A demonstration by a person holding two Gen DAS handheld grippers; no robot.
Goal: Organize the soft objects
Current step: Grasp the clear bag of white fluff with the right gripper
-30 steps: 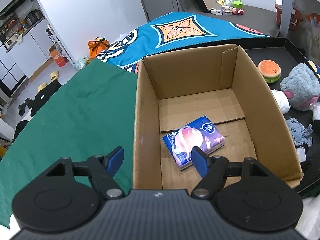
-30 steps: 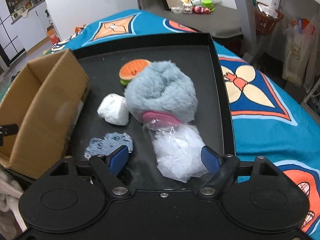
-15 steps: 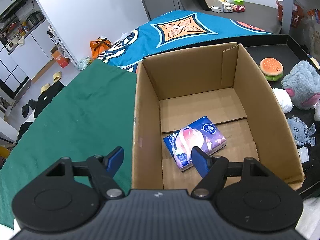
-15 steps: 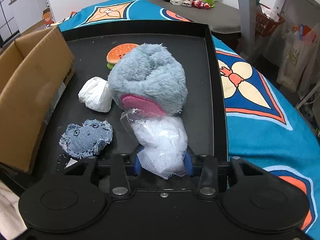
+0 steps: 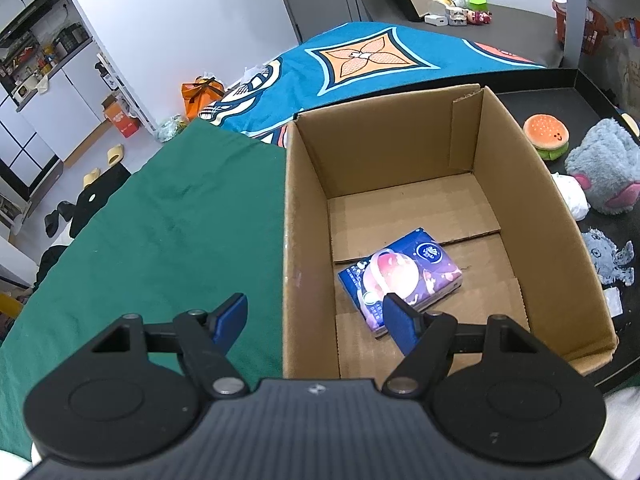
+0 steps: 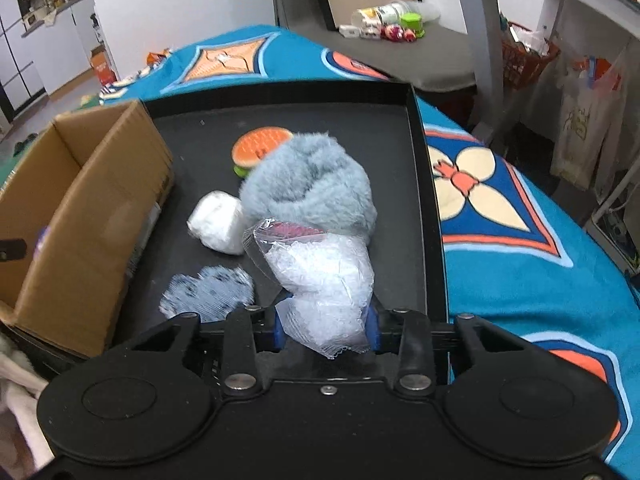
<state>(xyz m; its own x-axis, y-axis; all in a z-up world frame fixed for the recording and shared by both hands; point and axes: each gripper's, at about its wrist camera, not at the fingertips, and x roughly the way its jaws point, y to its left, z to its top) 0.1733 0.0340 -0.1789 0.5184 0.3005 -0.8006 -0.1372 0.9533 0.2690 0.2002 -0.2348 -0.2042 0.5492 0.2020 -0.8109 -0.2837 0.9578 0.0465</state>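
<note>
My right gripper (image 6: 325, 326) is shut on a clear plastic bag of white stuffing (image 6: 324, 280) and holds it above the black tray (image 6: 424, 184). On the tray lie a grey plush toy (image 6: 312, 184), a burger toy (image 6: 260, 150), a white wad (image 6: 218, 226) and a denim toy (image 6: 208, 294). My left gripper (image 5: 316, 320) is open and empty over the near left wall of the cardboard box (image 5: 308, 240). A blue tissue pack (image 5: 400, 276) lies in the box.
The box (image 6: 80, 216) stands at the tray's left end. A green cloth (image 5: 160, 232) covers the table left of the box, a teal patterned cloth (image 6: 520, 248) lies right of the tray. The plush (image 5: 604, 168) and burger (image 5: 546, 136) show right of the box.
My right gripper closed on the bag of white stuffing and lifted it off the tray. The left gripper stayed open and barely moved.
</note>
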